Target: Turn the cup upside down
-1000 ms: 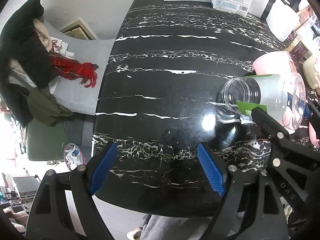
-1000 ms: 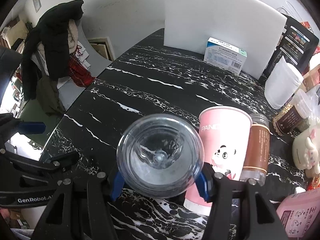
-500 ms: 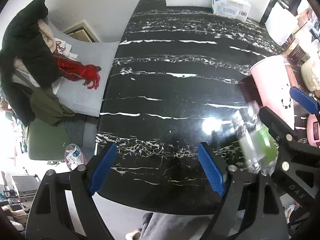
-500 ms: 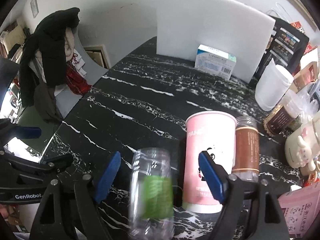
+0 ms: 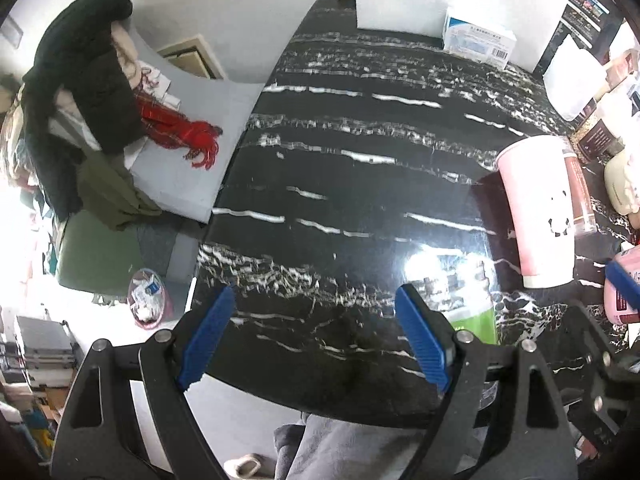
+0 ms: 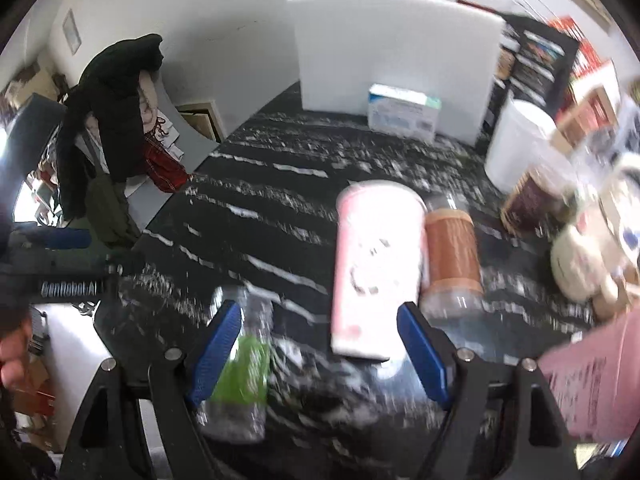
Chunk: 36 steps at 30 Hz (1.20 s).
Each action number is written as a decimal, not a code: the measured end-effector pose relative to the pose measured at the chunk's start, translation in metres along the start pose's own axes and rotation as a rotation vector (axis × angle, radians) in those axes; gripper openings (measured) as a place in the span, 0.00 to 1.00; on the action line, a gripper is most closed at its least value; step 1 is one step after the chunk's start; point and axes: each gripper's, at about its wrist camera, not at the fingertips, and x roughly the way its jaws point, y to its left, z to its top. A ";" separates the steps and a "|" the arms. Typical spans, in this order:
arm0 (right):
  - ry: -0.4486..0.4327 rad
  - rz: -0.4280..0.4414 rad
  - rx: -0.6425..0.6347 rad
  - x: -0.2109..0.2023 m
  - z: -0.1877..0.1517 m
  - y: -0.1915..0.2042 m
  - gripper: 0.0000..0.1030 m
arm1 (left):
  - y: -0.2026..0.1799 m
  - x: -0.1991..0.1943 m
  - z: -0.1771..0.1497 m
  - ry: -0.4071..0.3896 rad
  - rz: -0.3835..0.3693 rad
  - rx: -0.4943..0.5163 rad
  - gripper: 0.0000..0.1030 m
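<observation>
Pink panda cup (image 5: 536,208) beside brown jar (image 6: 452,248); white box (image 5: 478,40) behind.

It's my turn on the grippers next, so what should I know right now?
Left gripper: open, empty, over the black table's near edge.
Right gripper: open, holding nothing.
Clear cup, green label: standing on the table by the right gripper's left finger, left of the pink cup.
Done: cup set down.
Left: the view is blurred, so check it really sits upside down.
</observation>
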 end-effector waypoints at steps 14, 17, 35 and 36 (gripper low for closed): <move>-0.017 0.056 0.051 0.012 -0.046 0.013 0.78 | 0.011 0.025 -0.026 0.026 0.006 -0.012 0.80; -0.002 0.048 0.073 0.024 -0.056 0.018 0.78 | 0.013 0.029 -0.027 0.023 0.008 0.009 0.80; -0.020 -0.001 0.190 0.058 -0.091 0.015 0.73 | -0.010 0.041 -0.028 0.007 -0.022 0.150 0.80; -0.020 0.010 0.190 0.058 -0.090 0.015 0.68 | -0.011 0.041 -0.028 0.007 -0.024 0.155 0.80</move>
